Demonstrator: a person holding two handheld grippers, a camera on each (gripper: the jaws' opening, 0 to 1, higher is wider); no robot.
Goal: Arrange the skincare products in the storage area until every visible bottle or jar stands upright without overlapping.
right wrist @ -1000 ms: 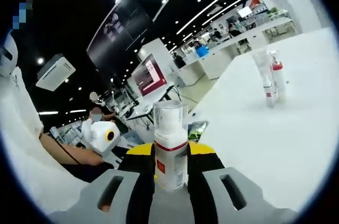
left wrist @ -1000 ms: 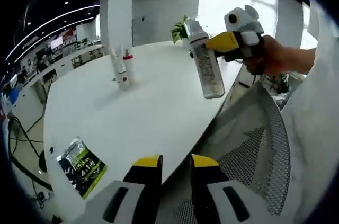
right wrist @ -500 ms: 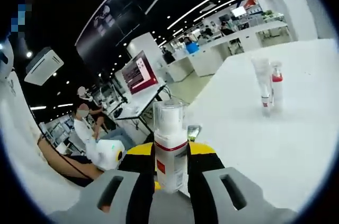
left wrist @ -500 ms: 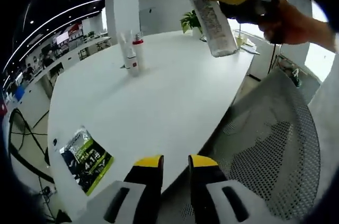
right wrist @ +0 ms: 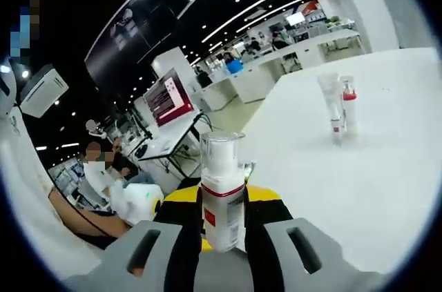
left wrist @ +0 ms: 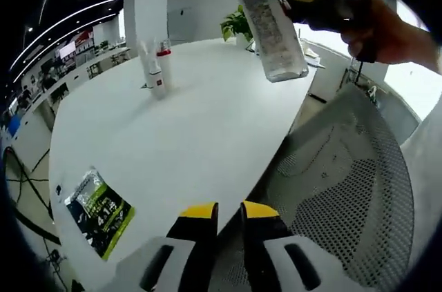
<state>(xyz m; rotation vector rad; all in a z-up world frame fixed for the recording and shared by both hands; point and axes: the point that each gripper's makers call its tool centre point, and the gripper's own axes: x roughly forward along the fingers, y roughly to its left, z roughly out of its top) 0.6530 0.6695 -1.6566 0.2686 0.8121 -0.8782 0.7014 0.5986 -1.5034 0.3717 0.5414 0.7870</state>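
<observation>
On the left of the left gripper view, a green and black flat sachet (left wrist: 99, 211) lies near the edge of the white round counter (left wrist: 193, 133). Farther back, a white tube (left wrist: 148, 67) and a slim white bottle with a red collar (left wrist: 163, 65) stand upright, just beside each other. The left tongs (left wrist: 219, 213) are nearly closed and empty, low by the counter's near edge, over a grey mesh chair (left wrist: 338, 195). To the right, the right tongs (right wrist: 222, 202) grip a clear-capped white bottle with a red band (right wrist: 221, 195) across its body, held above the counter, long axis roughly vertical. Open counter lies between it and the standing pair, so there looks to be plenty of room to set it down.
</observation>
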